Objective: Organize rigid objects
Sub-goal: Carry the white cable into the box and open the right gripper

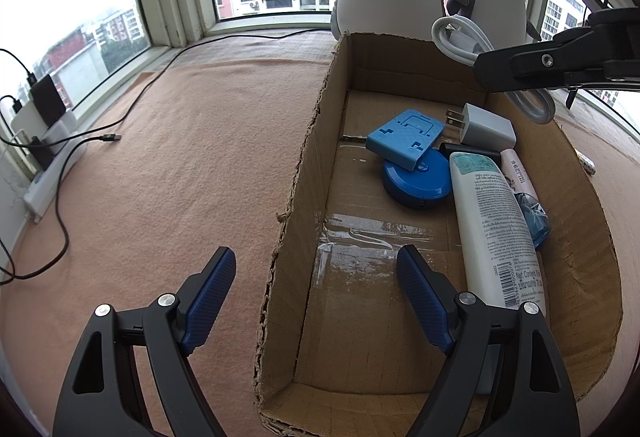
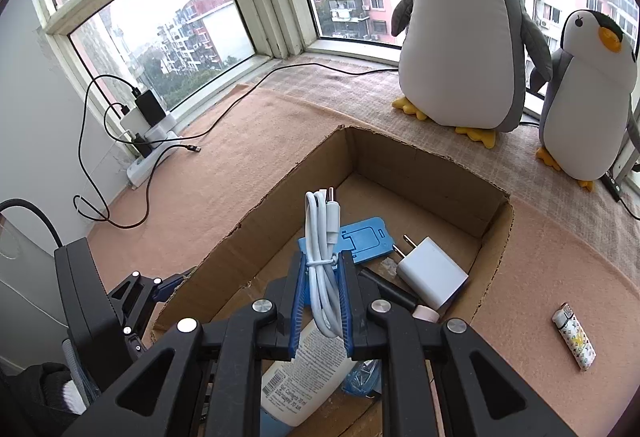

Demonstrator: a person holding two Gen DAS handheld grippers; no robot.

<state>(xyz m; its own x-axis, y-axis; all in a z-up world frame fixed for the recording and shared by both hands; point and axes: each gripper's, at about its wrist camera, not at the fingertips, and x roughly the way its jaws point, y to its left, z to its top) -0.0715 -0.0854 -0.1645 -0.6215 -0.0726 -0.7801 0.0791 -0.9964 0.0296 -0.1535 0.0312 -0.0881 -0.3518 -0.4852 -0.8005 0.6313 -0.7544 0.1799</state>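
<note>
The right tongs (image 2: 322, 301) are clamped on a coiled white USB cable (image 2: 323, 261), held upright above the open cardboard box (image 2: 496, 237). The left tongs (image 1: 316, 297) gape wide and empty, straddling the box's near left wall. Inside lie a white lotion bottle (image 1: 496, 225), a round blue case (image 1: 416, 181), a blue phone stand (image 1: 404, 137) and a white charger plug (image 1: 486, 125). A patterned lighter (image 2: 574, 337) rests on the pink felt outside, right of the box. Farther off, two plush penguins (image 2: 464, 29) stand by the window.
</note>
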